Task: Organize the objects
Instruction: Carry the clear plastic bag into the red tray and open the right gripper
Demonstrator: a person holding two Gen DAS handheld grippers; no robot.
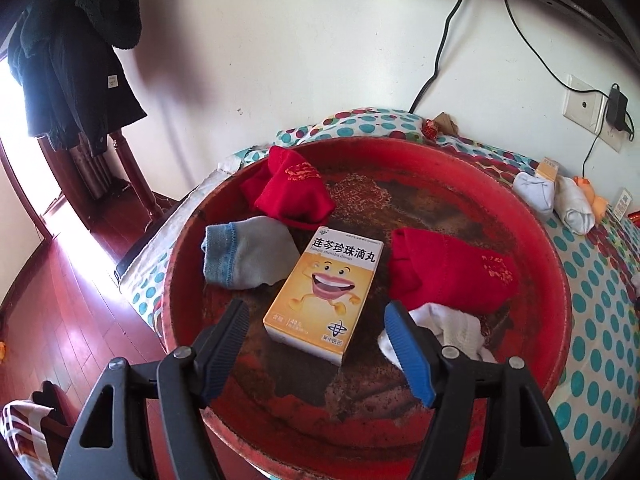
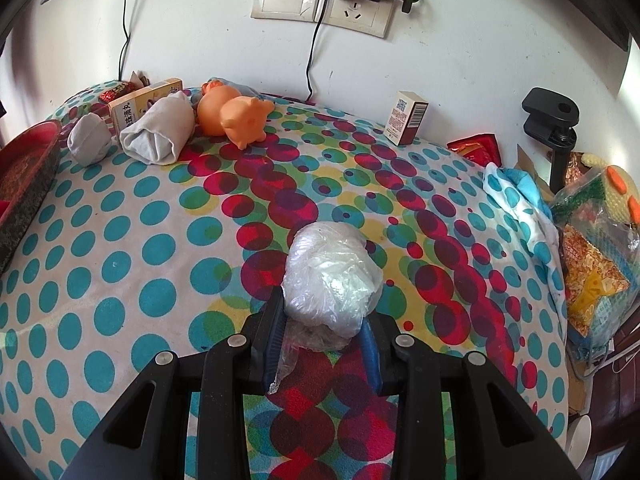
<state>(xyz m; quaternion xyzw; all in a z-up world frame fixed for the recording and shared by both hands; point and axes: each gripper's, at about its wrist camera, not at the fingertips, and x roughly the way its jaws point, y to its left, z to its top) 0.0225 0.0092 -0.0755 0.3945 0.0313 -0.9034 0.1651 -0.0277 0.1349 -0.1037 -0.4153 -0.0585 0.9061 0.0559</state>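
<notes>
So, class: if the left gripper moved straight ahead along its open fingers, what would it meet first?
Most likely the yellow medicine box lying in the red basin, centred ahead of the left gripper; depth is uncertain.

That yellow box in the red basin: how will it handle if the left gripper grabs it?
The yellow box looks like thin carton, so probably stiff but crushable. It lies flat, unlikely to roll. The open left gripper seems wide enough to span it.

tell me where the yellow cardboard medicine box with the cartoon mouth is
In the left wrist view, the yellow cardboard medicine box lies flat mid-basin in the round red basin, between a grey sock and a red sock.
</notes>
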